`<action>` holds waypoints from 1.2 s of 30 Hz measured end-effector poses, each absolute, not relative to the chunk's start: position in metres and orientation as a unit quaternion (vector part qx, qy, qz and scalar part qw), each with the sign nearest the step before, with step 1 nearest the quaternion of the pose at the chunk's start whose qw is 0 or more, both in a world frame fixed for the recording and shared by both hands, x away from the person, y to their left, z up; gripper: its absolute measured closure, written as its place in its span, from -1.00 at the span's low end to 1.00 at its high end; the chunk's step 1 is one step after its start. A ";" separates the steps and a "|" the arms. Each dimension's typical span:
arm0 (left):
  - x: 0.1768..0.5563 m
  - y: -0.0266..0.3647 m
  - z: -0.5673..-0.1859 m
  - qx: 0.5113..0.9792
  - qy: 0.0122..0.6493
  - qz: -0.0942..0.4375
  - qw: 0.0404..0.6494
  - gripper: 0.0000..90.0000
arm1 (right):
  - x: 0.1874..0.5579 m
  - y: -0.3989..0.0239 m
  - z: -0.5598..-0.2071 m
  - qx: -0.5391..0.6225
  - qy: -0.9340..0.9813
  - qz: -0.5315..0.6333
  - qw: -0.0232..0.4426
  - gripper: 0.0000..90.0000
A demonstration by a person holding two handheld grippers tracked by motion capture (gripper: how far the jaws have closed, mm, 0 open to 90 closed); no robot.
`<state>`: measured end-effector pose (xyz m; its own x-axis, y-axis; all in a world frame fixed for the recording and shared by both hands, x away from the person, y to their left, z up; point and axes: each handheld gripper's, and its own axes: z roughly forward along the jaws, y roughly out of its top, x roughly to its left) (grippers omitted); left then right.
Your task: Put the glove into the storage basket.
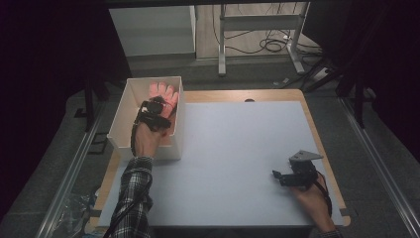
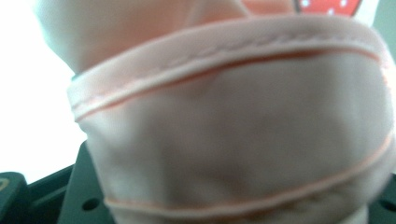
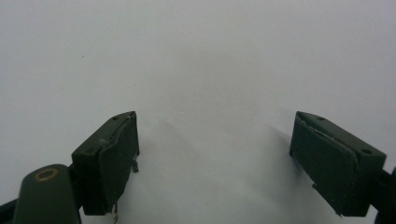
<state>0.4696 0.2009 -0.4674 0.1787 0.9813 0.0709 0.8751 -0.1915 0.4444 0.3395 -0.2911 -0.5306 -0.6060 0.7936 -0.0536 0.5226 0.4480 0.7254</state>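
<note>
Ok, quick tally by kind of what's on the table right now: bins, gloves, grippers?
White bin: 1
Pink glove, inside the bin: 1
Grippers: 2, the left gripper in the bin at the glove, the right gripper over the white table sheet
Total: 4

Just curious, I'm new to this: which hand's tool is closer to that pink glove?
The left. The left tool is inside the white box, right at the pink glove. The right tool rests far across the table, jaws open.
</note>
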 end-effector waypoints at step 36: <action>0.473 0.202 -0.465 0.763 0.619 0.121 0.144 -0.89 | 0.339 -0.291 -0.531 0.397 0.828 0.344 0.197 -0.64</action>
<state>0.4728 0.2024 -0.4646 0.2049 0.9788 0.0074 0.9091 -0.1931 0.3691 0.3395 -0.2912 -0.5306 -0.6062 0.7935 -0.0537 0.5223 0.4481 0.7255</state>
